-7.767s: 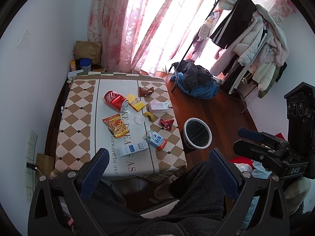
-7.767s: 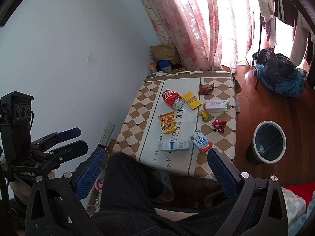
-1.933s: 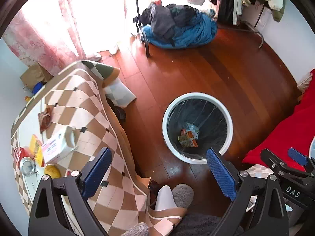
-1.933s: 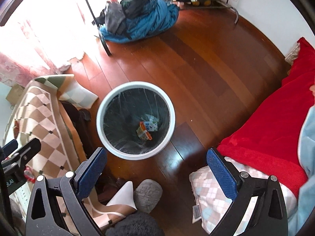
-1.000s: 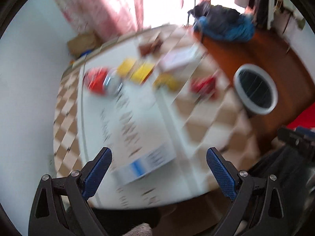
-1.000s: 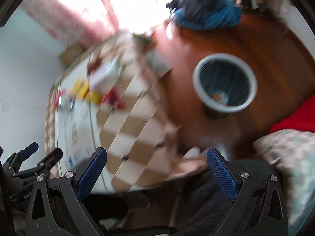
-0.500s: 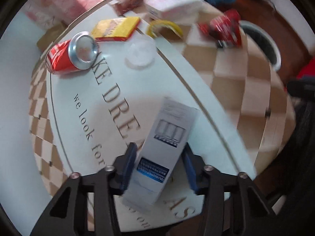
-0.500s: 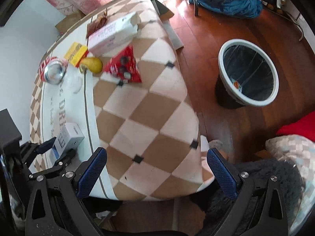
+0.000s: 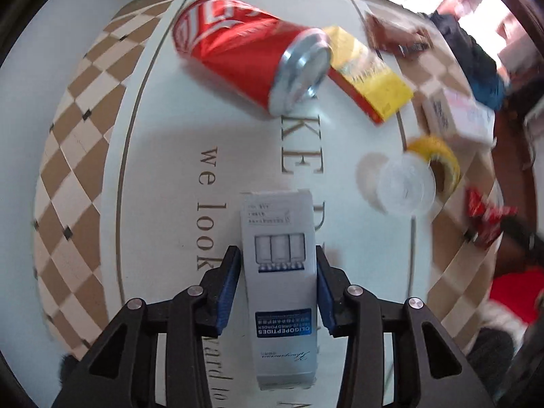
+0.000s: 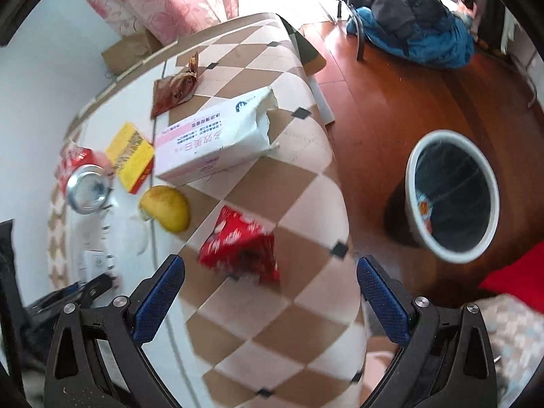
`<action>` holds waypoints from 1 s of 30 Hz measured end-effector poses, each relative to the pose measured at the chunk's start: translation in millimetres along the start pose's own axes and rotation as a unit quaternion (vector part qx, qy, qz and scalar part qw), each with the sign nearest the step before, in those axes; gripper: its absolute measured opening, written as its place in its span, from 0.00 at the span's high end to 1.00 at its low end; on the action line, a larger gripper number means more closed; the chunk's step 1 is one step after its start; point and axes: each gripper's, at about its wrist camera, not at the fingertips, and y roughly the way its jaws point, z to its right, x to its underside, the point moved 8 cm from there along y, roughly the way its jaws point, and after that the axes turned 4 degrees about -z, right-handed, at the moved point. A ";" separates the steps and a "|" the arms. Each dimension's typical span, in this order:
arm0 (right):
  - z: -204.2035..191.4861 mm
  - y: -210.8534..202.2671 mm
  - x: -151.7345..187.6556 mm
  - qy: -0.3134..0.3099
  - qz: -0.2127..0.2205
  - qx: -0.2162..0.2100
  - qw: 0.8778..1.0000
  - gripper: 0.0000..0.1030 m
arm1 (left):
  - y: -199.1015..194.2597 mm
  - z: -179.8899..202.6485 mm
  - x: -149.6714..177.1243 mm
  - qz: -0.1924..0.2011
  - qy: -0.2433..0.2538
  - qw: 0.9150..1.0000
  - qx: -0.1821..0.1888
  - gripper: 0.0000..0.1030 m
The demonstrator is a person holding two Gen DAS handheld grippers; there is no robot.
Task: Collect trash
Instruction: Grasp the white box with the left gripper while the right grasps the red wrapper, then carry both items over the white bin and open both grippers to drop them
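Note:
A white and blue carton [image 9: 280,224] lies flat on the tablecloth between the pads of my left gripper [image 9: 277,261]. Its jaws are closing, and both blue pads touch the carton's long sides. My right gripper [image 10: 268,265] hangs open over the checkered cloth, and a crumpled red wrapper [image 10: 239,244] lies just ahead of its fingertips, untouched. More trash lies further along the table: a red can [image 9: 244,51], a yellow packet [image 9: 370,78], a torn pink and white box [image 10: 210,142], a yellow fruit piece [image 10: 166,212], a clear lid [image 9: 404,187] and a brown wrapper [image 10: 176,91].
A white-rimmed bin [image 10: 452,134] with a dark liner stands on the wooden floor right of the table [image 10: 272,323], some trash inside. A blue and black heap of clothes [image 10: 414,30] lies beyond it. Pink curtains hang behind the table.
My left gripper has sunk closer over the carton and rolled to line up with it. The right gripper has come down nearer the red wrapper, still wide open.

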 end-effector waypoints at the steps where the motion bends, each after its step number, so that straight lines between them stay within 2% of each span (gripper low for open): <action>1: -1.9 4.7 -2.5 -0.006 -0.001 0.002 1.000 0.02 | 0.7 0.5 1.0 0.003 0.009 1.000 -0.006 0.63; 4: -3.9 17.5 -3.7 -0.012 -0.014 0.001 1.000 0.18 | 0.2 3.4 6.3 0.011 0.017 1.000 -0.016 0.63; 6: -6.7 23.5 -1.9 -0.020 -0.018 0.003 1.000 0.35 | -1.0 3.7 8.1 0.017 0.019 0.999 -0.020 0.64; 7: -8.5 25.1 -0.3 -0.025 -0.016 0.005 1.000 0.40 | -3.0 5.9 9.3 0.025 0.021 0.999 -0.027 0.68; 10: -11.2 24.4 1.1 -0.039 -0.007 0.016 0.999 0.56 | -9.4 6.2 8.2 0.042 0.020 0.998 -0.048 0.68; 11: -12.0 22.7 2.0 -0.039 -0.004 0.012 0.999 0.66 | -12.8 4.2 6.2 0.045 0.019 0.997 -0.051 0.68; 17: -18.3 0.3 9.4 -0.050 0.022 0.003 0.999 0.71 | -49.3 1.6 6.5 0.076 0.014 0.995 -0.056 0.69; 22: -26.4 -30.3 21.4 -0.047 0.046 -0.031 0.997 0.72 | -85.8 6.5 9.6 0.107 0.018 0.993 -0.054 0.69; 30: -31.9 -87.1 38.9 -0.046 0.086 -0.076 0.992 0.73 | -153.8 53.2 1.8 0.169 0.053 0.984 -0.022 0.69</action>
